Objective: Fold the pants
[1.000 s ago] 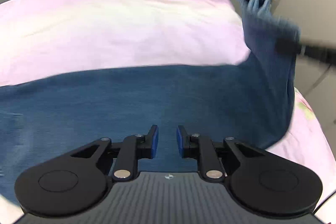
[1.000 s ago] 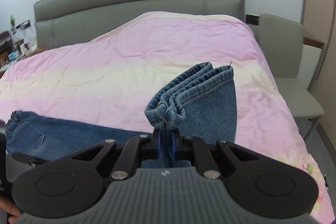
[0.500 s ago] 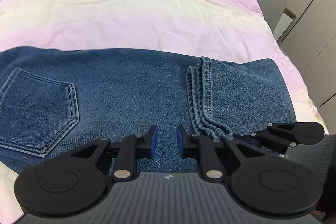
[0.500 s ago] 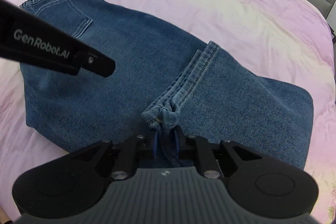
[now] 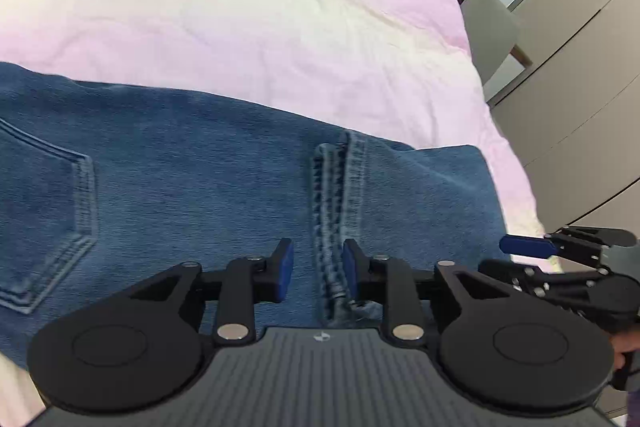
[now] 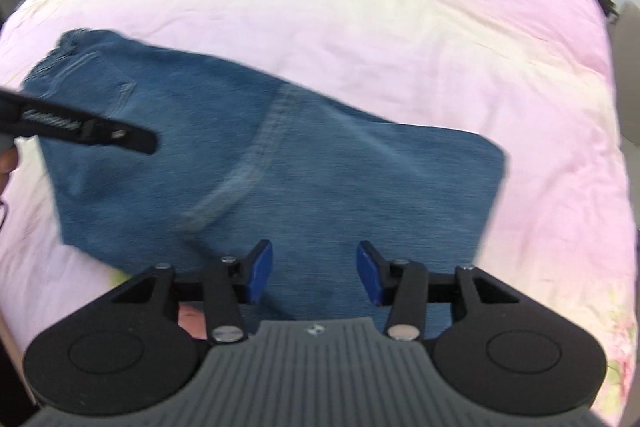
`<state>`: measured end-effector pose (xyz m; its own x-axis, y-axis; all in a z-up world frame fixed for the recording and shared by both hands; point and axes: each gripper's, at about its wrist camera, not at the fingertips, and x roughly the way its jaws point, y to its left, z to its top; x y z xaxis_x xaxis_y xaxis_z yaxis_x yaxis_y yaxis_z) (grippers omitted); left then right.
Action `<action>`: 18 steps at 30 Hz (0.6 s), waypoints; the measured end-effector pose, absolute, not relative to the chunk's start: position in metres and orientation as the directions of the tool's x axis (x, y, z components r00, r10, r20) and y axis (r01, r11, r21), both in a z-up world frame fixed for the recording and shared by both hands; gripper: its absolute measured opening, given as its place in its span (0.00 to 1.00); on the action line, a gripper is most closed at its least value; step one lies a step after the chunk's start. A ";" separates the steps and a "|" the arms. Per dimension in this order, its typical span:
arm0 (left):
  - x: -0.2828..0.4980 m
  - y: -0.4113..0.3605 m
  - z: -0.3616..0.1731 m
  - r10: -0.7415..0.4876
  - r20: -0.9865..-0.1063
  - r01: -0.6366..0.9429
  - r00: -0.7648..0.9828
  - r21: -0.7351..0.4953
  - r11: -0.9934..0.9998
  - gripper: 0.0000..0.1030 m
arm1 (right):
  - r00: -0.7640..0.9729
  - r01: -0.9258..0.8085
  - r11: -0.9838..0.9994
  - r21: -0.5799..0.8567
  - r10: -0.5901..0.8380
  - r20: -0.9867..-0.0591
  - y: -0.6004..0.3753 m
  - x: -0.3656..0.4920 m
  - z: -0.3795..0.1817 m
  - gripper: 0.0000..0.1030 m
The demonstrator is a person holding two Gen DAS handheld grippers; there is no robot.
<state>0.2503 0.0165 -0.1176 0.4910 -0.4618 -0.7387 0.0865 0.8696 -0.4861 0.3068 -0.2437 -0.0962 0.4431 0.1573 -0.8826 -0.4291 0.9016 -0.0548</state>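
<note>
Left wrist: jeans (image 5: 180, 195) folded flat, hem seemingly loose between just-opened jaws; right jaws just spread, empty.

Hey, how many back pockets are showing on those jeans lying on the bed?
1. A single back pocket shows on the jeans, at their waist end, far left in the left wrist view. A second one may be hidden underneath the folded denim.
</note>
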 end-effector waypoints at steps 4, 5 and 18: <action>0.262 0.007 -0.136 -0.505 -0.728 0.041 0.463 -0.551 0.833 0.54 | 0.502 -0.323 0.943 -0.079 0.100 -0.859 -0.277 0.330 -0.099 0.33; 0.266 0.005 -0.145 -0.513 -0.732 0.016 0.449 -0.567 0.824 0.54 | 0.508 -0.302 0.951 -0.069 0.099 -0.856 -0.284 0.334 -0.100 0.29; 0.288 -0.008 -0.194 -0.514 -0.751 -0.086 0.414 -0.594 0.800 0.36 | 0.507 -0.287 0.958 0.021 0.170 -0.845 -0.317 0.339 -0.108 0.24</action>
<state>0.2879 -0.0081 -0.1938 0.4145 -0.5138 -0.7512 -0.0859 0.7997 -0.5943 0.3390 -0.3167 -0.1080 0.5072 0.1705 -0.8448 -0.2865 0.9578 0.0213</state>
